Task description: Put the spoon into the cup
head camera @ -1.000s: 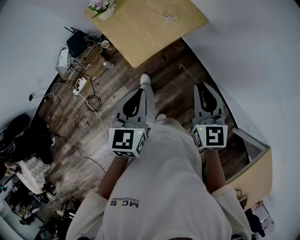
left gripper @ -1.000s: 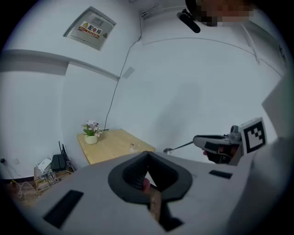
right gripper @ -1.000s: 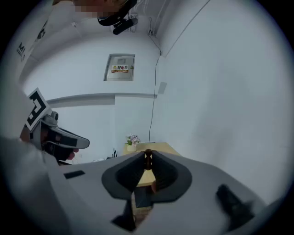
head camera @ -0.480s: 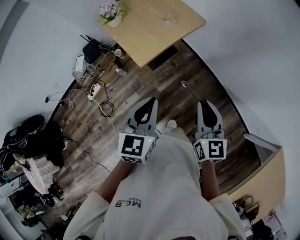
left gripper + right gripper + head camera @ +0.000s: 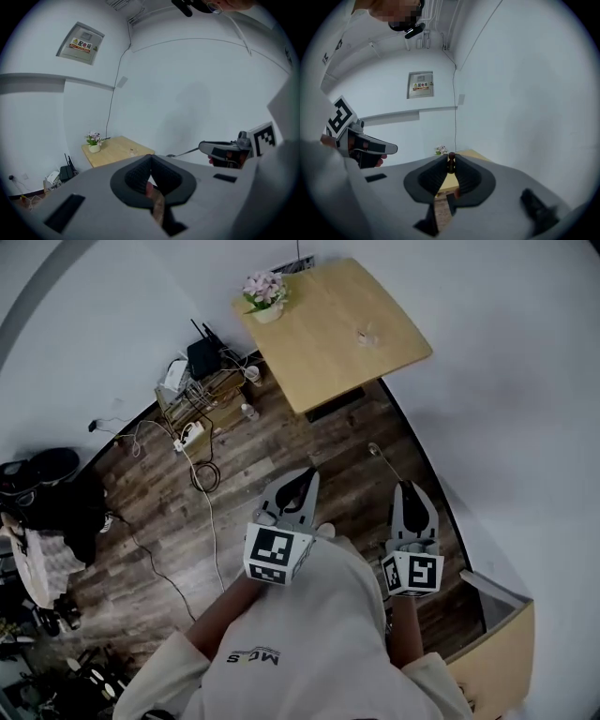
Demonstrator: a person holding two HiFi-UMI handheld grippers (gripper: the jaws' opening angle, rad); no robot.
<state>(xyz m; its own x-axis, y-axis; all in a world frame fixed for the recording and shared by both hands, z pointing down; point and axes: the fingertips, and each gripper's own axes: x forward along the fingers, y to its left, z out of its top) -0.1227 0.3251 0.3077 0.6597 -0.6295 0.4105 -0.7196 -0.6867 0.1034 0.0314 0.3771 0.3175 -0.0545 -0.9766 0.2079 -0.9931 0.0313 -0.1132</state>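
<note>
A small clear cup (image 5: 366, 335) stands on a light wooden table (image 5: 319, 343) at the top of the head view, far ahead of both grippers; the left gripper view also shows this cup (image 5: 132, 151). My right gripper (image 5: 410, 488) is shut on a thin metal spoon (image 5: 382, 459), whose bowl points forward over the floor. The spoon (image 5: 180, 153) sticks out of the right gripper (image 5: 225, 150) in the left gripper view. Its dark handle end (image 5: 451, 161) sits pinched between the right jaws. My left gripper (image 5: 305, 474) is shut with nothing in it.
A potted flower (image 5: 265, 298) stands at the table's far left corner. A router (image 5: 202, 357), a power strip and loose cables (image 5: 192, 437) lie on the wood floor left of the table. A white wall curves along the right. Another wooden surface (image 5: 497, 662) is at the lower right.
The table with the cup has come closer and shifted right in the head view as the person walked forward. Both grippers sit lower in the frame, still shut.
</note>
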